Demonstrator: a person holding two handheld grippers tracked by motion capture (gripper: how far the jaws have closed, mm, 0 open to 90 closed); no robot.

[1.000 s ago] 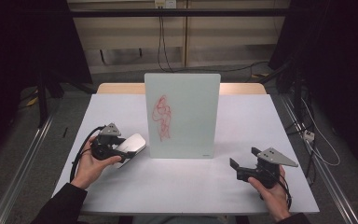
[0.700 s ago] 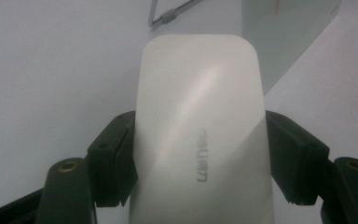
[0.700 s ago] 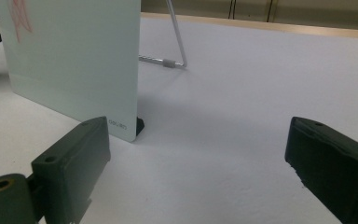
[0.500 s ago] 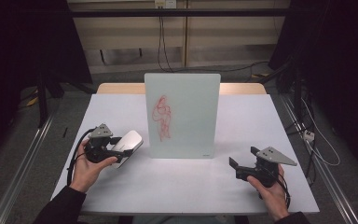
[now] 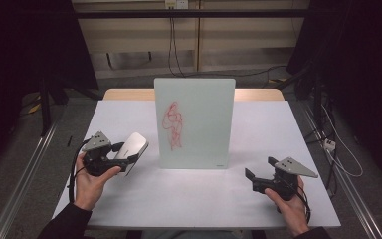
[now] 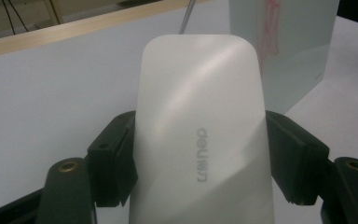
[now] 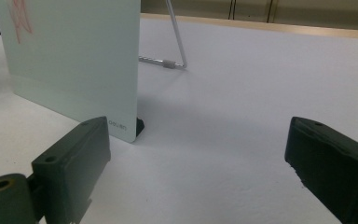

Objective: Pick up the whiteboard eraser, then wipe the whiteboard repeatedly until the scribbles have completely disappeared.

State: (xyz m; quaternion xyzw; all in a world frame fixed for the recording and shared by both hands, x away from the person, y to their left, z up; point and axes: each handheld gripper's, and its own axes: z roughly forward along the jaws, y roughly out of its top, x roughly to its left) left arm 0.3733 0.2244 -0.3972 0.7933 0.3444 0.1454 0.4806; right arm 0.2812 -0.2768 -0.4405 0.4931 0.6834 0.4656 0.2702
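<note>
The left tool [image 5: 124, 162] pinches a white board eraser [image 5: 132, 149] by its long sides — in the left gripper view the two black jaws press against the eraser [image 6: 200, 135] from either side, its smooth back with a faint logo turned to the camera. It hangs just above the worktop [image 5: 129, 119], near the lower left corner of the upright desktop whiteboard [image 5: 195, 122] but apart from it. A red scribble [image 5: 172, 124] runs down the left part of the board's face.

The step in hand looks like the carry: the eraser is gripped and aimed toward the board, the wiping not yet begun. The next move would call for lifting the eraser to the height of the scribble, turning its felt side flat to the glass, and pressing gently, since the board leans on a thin wire stand [image 7: 175, 42] and could tip back under a hard push.

The right tool [image 5: 258, 180] rests low at the near right of the worktop, jaws spread wide with nothing between them; its own view looks past them at the board's lower corner [image 7: 121, 123] — well placed to steady the panel if needed.

The worktop is a plain white sheet over a wooden top, a strip of wood showing at the far edge [image 5: 129, 93]. Around it the room is dim: dark curtains to both sides, cables on the floor, pale panels behind.
</note>
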